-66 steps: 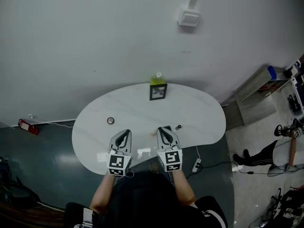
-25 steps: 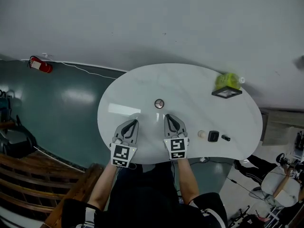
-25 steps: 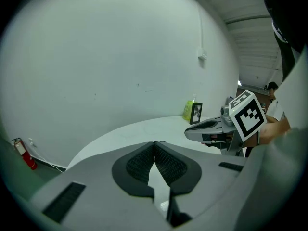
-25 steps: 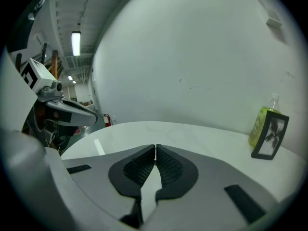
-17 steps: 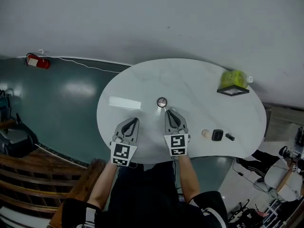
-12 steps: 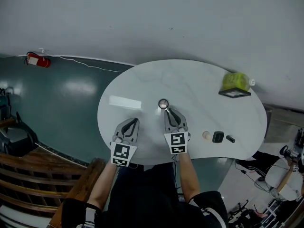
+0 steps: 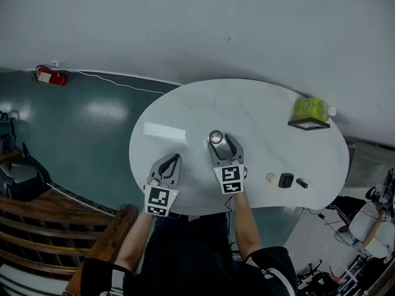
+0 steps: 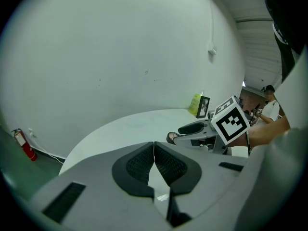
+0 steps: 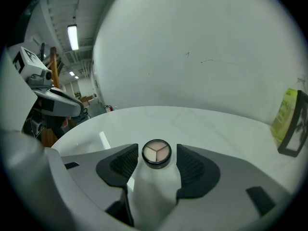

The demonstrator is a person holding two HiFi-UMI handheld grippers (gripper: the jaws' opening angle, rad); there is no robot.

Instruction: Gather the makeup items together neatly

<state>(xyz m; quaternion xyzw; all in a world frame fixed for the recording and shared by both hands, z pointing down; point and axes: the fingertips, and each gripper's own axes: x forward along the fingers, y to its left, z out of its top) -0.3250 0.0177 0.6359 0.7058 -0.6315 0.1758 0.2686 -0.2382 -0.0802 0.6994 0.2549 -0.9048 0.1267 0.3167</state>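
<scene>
A small round compact (image 9: 156, 153) with three tan shades lies on the white table (image 7: 247, 100). My right gripper (image 9: 157, 151) has just been opening. Its pads (image 9: 126, 163) stand to either side of the compact with a gap on both sides, so nothing is held. In the head view the compact (image 7: 215, 137) sits at the tip of the right gripper (image 7: 222, 143). My left gripper (image 7: 174, 159) hovers near the table's front edge, shut and empty (image 8: 154, 146). A beige round item (image 7: 270, 178), a black square case (image 7: 286, 180) and a small black tube (image 7: 301, 182) lie together at the right front.
A green bottle (image 7: 310, 108) stands behind a black picture frame (image 7: 308, 123) at the far right of the table. A red fire extinguisher (image 7: 45, 76) lies on the floor by the wall. Wooden rails (image 7: 37, 227) are at the lower left.
The right gripper has moved forward and down to the compact, and its jaws have gone from shut to open around it. The left gripper stays shut and has sunk a little.
</scene>
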